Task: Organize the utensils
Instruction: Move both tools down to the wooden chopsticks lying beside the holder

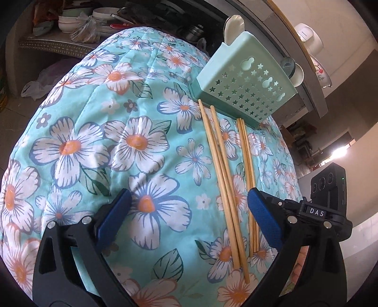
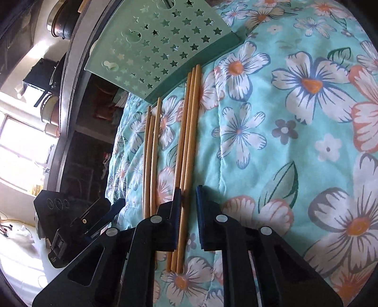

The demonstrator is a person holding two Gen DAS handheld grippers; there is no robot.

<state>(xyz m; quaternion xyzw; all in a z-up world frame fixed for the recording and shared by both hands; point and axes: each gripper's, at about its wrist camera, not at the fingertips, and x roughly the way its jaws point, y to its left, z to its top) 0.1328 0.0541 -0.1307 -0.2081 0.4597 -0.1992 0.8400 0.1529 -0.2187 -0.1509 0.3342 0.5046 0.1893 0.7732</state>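
Note:
Several wooden chopsticks lie in two bunches on a floral quilt [image 1: 94, 106]. The longer bunch [image 1: 222, 170] reaches the base of a mint green utensil holder [image 1: 245, 82] with star-shaped holes, which holds a white spoon [image 1: 232, 27]. My left gripper [image 1: 190, 215] stands wide open over the quilt; the longer bunch lies between its fingers and the shorter bunch [image 1: 246, 165] runs beside its right finger. In the right wrist view my right gripper [image 2: 189, 210] has its jaws nearly together around the longer bunch [image 2: 189, 141]. The shorter bunch [image 2: 151, 153] lies to its left, below the holder [image 2: 153, 47].
The quilt [image 2: 295, 153] drops off beside the holder against a dark counter edge [image 1: 300, 78]. A shelf with stacked bowls and plates [image 1: 78, 21] is at the back left. A white jug [image 1: 307, 35] stands beyond the counter. The other gripper's black body [image 1: 328, 189] shows at the right.

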